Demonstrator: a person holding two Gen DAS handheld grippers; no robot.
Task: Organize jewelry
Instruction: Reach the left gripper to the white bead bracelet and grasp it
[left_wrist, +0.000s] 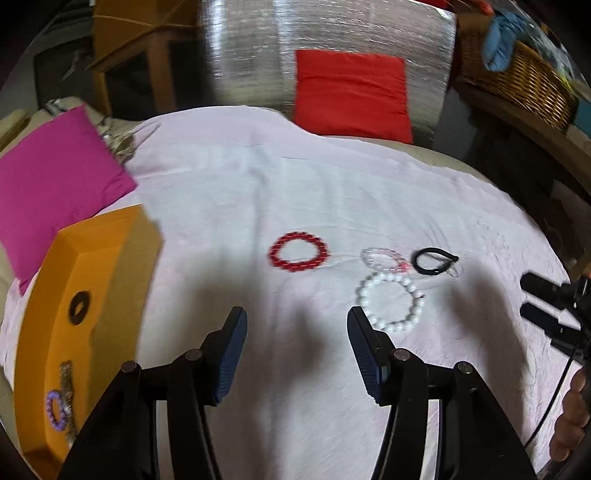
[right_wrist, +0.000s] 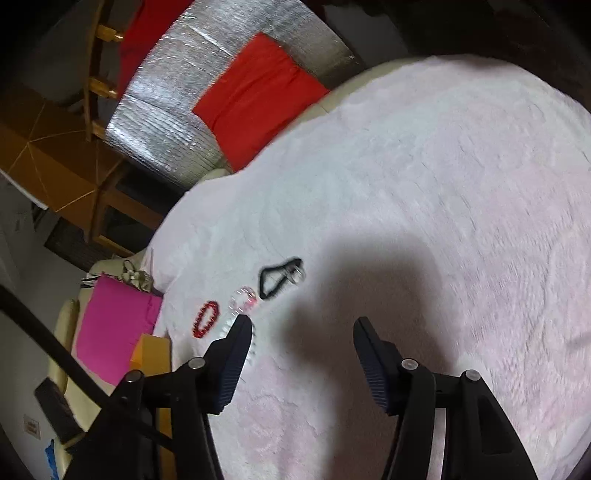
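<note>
The cloth (left_wrist: 295, 184) over the surface is pale pink, almost white. On it, the red bracelet (left_wrist: 299, 252) has small white marks between its beads. At three o'clock from it lies a clear bracelet (left_wrist: 382, 258) with a pink bead, and further at three o'clock a black band (left_wrist: 434, 260). The white bead bracelet (left_wrist: 390, 301) is at six o'clock from the clear one. The box (left_wrist: 74, 314) at nine o'clock is orange and holds a purple bracelet (left_wrist: 55, 410). One pillow (left_wrist: 55, 177) is magenta, the other pillow (left_wrist: 351, 92) red, before a silver quilted sheet (left_wrist: 332, 29). The basket (left_wrist: 524, 81) is brown wicker. The gripper pads (left_wrist: 231, 354) are dark blue, ribbed.
</note>
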